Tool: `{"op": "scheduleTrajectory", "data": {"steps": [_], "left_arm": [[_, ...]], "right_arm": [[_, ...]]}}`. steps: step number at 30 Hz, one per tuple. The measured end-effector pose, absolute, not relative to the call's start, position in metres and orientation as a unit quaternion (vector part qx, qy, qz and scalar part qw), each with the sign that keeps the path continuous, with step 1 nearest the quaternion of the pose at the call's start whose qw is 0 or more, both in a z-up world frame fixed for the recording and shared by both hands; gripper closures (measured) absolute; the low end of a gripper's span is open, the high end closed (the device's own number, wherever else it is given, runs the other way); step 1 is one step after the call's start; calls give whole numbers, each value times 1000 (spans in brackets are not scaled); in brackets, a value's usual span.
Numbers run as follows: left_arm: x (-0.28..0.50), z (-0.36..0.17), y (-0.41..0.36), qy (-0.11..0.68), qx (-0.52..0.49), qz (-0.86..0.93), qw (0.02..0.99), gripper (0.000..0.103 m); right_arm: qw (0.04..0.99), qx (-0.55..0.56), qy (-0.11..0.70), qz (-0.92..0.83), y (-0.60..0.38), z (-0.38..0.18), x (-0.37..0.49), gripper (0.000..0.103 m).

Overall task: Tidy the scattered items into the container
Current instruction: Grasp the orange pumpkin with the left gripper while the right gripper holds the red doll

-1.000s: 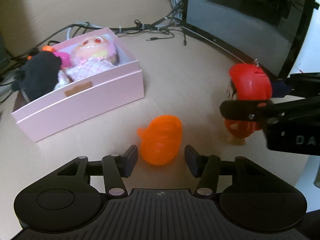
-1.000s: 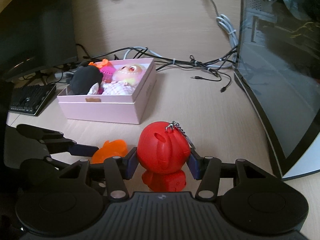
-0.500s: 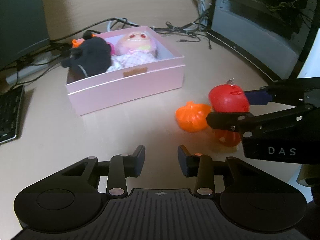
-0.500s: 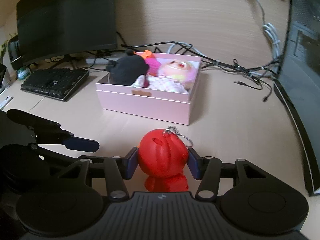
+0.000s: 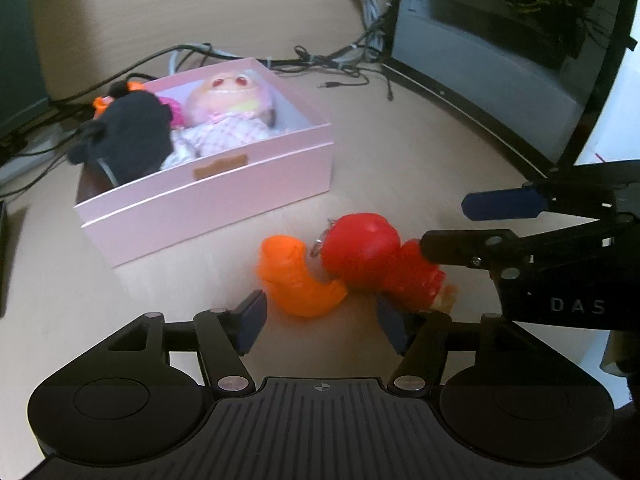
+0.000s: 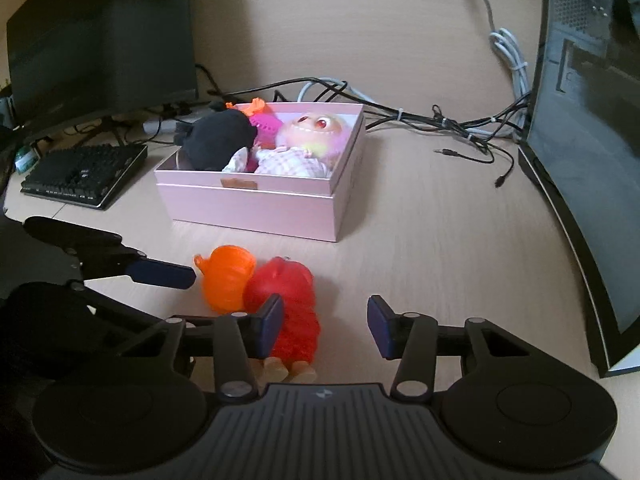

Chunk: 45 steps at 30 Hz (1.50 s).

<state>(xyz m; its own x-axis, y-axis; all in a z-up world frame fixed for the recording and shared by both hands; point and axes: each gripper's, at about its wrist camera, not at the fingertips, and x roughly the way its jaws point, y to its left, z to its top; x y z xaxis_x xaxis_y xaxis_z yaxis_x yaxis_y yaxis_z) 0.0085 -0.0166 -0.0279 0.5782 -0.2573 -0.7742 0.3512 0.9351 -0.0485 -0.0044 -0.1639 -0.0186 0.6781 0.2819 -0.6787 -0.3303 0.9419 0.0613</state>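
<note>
While its blue-padded fingers stand wide apart and hold nothing, the right gripper (image 6: 326, 326) hangs low over the counter (image 6: 440, 240), its left finger just in front of the red figure (image 6: 292, 304). That toy lies toppled on its side: a glossy round red head, a ribbed red body, pale feet toward the camera and a small metal keychain at its crown. Pressed against the head is the orange pumpkin (image 6: 228, 276), a translucent ribbed piece with a stubby stem, tipped over.

From the other side, the left gripper (image 5: 322, 322) is also spread open and empty, its fingers flanking the pumpkin (image 5: 300, 284) and the red figure (image 5: 372, 264) without clasping either.

Beyond both toys, near but apart, stands the pink box (image 6: 256, 208), its lid nested beneath it. Inside it lie a pink-haired doll (image 6: 308, 140) in a checked dress, a black plush toy (image 6: 218, 142) and a magenta piece. Cables (image 6: 440, 124), a keyboard (image 6: 84, 172) and dark monitors (image 6: 100, 36) ring the counter.
</note>
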Motion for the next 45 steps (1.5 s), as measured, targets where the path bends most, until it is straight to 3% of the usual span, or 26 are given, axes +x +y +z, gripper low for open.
{"op": "scheduleTrajectory", "data": {"steps": [4,10,12,14,22,33,38,42,45], "left_arm": [[5,-27,-13,432,56,-171,884,28],[-11,-28,8,447,54,-131,883,24],[-15,-29,15,453,47,-116,883,23],[-17,-29,19,454,42,-104,884,22],[2,-32,9,438,59,-101,891,13],[32,-52,-25,429,119,-140,885,14],[33,-53,-26,422,114,-132,890,19],[34,-52,-20,416,97,-125,895,48],[30,-49,-14,416,88,-118,898,48]], "right_arm": [[912,-32,360,195,-158,-20,0,45],[895,-45,384,224,-135,-42,16,39],[893,-48,387,225,-133,-46,17,39],[891,-50,391,226,-132,-50,18,55],[902,-60,379,199,-144,-43,9,55],[920,-33,363,144,-185,-29,-13,55],[921,-27,364,136,-192,-29,-16,55],[919,-31,365,146,-189,-29,-13,55],[918,-35,362,160,-183,-27,-9,55]]}}
